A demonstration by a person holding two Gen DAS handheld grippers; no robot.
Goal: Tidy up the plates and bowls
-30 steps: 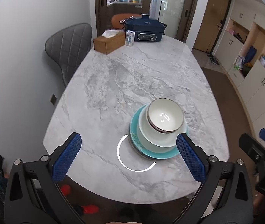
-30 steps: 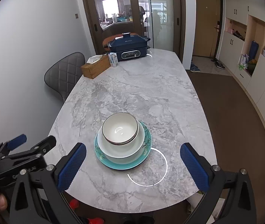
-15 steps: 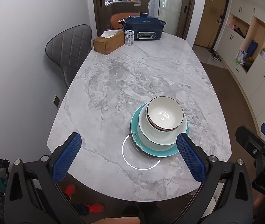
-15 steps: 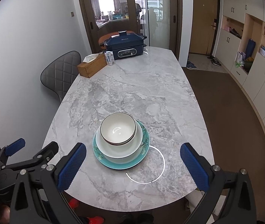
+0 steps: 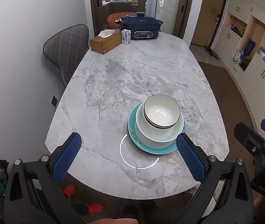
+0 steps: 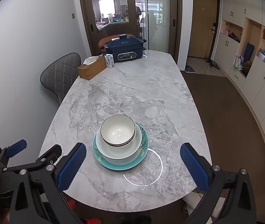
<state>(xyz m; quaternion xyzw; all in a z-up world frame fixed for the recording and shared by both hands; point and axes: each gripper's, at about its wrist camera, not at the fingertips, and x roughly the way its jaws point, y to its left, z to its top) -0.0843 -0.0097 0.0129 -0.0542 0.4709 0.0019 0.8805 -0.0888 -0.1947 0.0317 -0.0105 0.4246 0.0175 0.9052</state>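
A small white bowl with a dark rim (image 5: 161,113) sits in a larger pale bowl (image 5: 158,135), which sits on a teal plate (image 5: 152,148) near the front of the marble table (image 5: 132,74). The stack also shows in the right wrist view: small bowl (image 6: 118,132), larger bowl (image 6: 121,152), teal plate (image 6: 143,147). My left gripper (image 5: 127,154) is open and empty, held above and back from the front left of the stack. My right gripper (image 6: 132,163) is open and empty, held above and back from the front of the stack.
At the table's far end stand a wooden tissue box (image 5: 105,42), a small carton (image 5: 125,37) and a dark blue electric cooker (image 5: 139,27). A grey chair (image 5: 66,50) stands at the left. Cabinets (image 6: 253,71) line the right wall.
Both grippers have pulled back and up from the table, so the stack looks smaller and further off. The stack itself has not moved. Both grippers stay open.
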